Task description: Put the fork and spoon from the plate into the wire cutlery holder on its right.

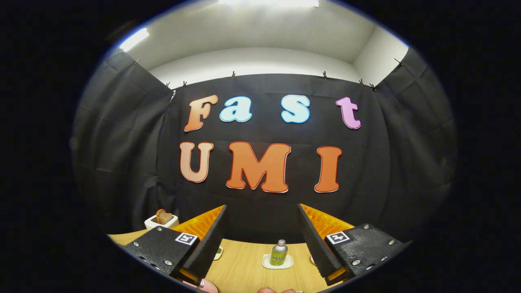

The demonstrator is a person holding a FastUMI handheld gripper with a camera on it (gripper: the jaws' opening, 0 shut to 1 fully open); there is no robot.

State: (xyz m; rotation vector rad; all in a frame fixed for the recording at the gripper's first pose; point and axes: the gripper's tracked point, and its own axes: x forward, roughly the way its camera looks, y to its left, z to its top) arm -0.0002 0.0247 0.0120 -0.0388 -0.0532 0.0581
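**A:** Where did you have the gripper [262,240] at that moment?

**B:** You held it raised and level, pointed at the booth's back wall. Its fingers stood wide apart with nothing between them. Beyond them, toward the far edge of the wooden table [244,270], a small metal bottle [279,252] stood upright on a pale coaster [277,262]. Near the far left corner sat a white toaster [161,221] with bread in its slots.

**A:** And the fork, the spoon, the plate, the wire holder?

**B:** I couldn't pick them out. Pale slivers showed past the inner edge of each finger, but too little of either to say what it was. I'd guess the task's things lay nearer you, under the gripper, so you had yet to tip it down.

**A:** How would you have taken the cutlery?

**B:** Judging by the task alone: such pieces are likely stiff, light, thin and slick, lying flat. You'd have done best to close on the handle near its middle, across its narrow width, so it wouldn't swing or slide, and then lower it handle-up or handle-down into the holder without snagging the wires.
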